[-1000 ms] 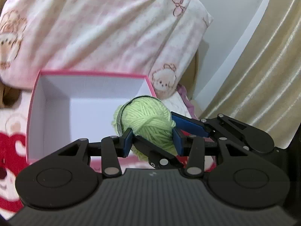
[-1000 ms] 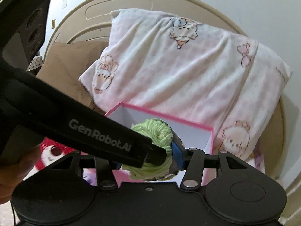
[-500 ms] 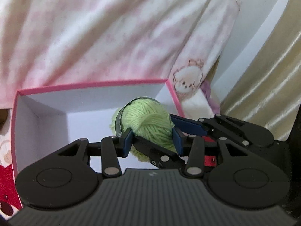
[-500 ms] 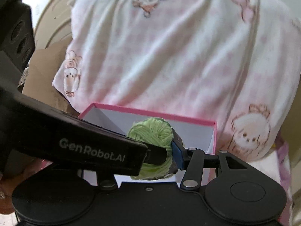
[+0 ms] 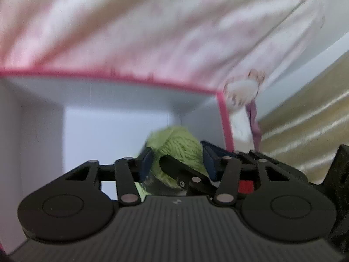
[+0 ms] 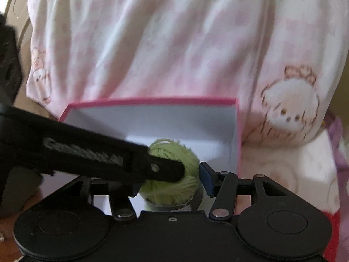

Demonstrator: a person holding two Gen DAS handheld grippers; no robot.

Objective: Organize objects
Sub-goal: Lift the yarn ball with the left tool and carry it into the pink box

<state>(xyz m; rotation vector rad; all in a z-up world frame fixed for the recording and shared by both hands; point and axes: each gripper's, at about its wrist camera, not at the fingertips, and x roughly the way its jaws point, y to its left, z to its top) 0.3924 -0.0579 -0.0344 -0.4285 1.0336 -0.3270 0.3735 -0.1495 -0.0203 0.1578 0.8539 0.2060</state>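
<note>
Since the earlier frames both grippers have carried the green yarn ball (image 5: 178, 146) down inside the pink-rimmed box (image 5: 113, 74), near its right wall. Left gripper (image 5: 177, 163) jaws have just been opening; a gap shows beside the yarn. Right gripper (image 6: 172, 179) jaws opened slightly; whether its pads press the yarn, cannot tell. Only the right view shows the left gripper's finger crossing the yarn; only the left view shows the curtain (image 5: 305, 126).

Left gripper (image 5: 177, 160) pitched down, jaws just been opening. Right gripper (image 6: 169, 180) also pitched down, jaws slightly parted, crossed by left's finger.
</note>
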